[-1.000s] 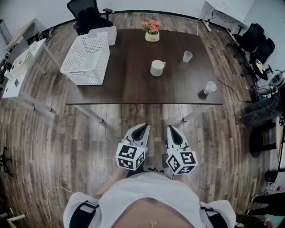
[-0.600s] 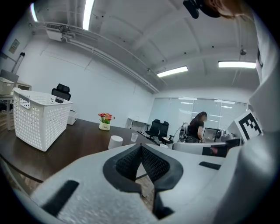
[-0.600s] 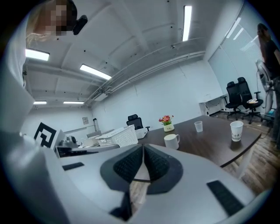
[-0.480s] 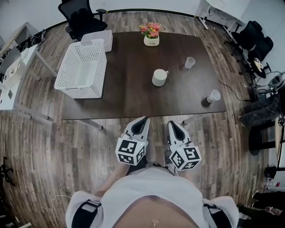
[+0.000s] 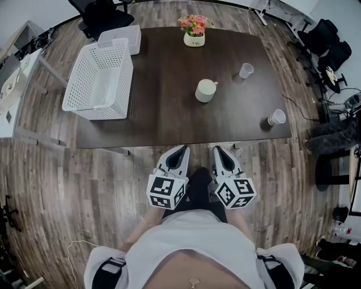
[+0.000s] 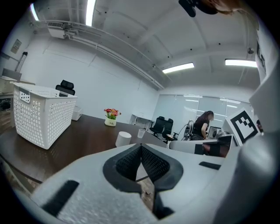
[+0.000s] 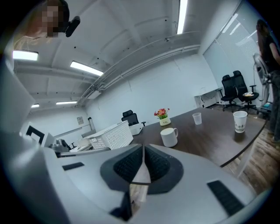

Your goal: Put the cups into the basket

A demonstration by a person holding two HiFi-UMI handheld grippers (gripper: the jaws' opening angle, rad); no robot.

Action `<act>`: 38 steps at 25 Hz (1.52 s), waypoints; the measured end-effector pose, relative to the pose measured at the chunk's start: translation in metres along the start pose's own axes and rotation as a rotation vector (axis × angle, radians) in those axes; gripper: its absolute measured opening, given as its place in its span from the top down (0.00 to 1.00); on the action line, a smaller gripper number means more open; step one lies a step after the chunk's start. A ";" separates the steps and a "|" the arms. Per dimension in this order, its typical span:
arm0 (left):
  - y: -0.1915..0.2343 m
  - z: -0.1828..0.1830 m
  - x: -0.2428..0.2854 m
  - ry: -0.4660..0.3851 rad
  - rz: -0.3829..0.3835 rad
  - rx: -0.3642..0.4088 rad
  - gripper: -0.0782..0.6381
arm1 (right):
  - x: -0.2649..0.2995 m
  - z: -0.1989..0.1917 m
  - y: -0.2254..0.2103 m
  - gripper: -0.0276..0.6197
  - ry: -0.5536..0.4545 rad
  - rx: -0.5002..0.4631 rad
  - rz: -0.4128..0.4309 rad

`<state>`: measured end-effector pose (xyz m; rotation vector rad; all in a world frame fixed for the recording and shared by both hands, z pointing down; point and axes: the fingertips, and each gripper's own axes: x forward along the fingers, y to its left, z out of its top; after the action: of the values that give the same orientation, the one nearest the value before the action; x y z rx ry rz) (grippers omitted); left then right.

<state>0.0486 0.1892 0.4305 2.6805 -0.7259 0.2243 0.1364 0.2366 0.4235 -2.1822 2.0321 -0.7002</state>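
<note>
A dark table (image 5: 169, 113) carries a white mug (image 5: 205, 90) near its middle, a clear plastic cup (image 5: 246, 70) to the right, and a white paper cup (image 5: 276, 117) at the right front corner. A white mesh basket (image 5: 98, 79) stands at the table's left end. My left gripper (image 5: 179, 151) and right gripper (image 5: 218, 151) hang side by side just in front of the table's near edge, both shut and empty. In the right gripper view the mug (image 7: 169, 136), the clear cup (image 7: 197, 118) and the paper cup (image 7: 239, 120) lie ahead; in the left gripper view the basket (image 6: 41, 111) stands left.
A small pot of flowers (image 5: 193, 31) stands at the table's far edge, and a smaller white bin (image 5: 121, 36) sits behind the basket. Office chairs (image 5: 100, 11) and side desks ring the table. A person (image 6: 204, 124) sits in the background.
The view has advanced toward the table: the table and its objects now lie closer below me, and both grippers have come up to the table's near edge, still shut.
</note>
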 end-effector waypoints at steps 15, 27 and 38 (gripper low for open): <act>0.035 0.033 0.061 -0.016 0.082 0.030 0.88 | 0.077 0.036 -0.020 0.94 0.051 -0.021 0.133; 0.051 0.061 0.131 -0.053 0.126 0.037 0.88 | 0.127 0.071 -0.073 0.94 0.041 -0.028 0.159; 0.058 0.059 0.175 -0.045 0.178 0.030 0.88 | 0.161 0.079 -0.110 0.92 0.071 -0.023 0.213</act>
<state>0.1718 0.0400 0.4346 2.6569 -0.9836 0.2222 0.2705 0.0749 0.4367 -1.9377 2.2736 -0.7403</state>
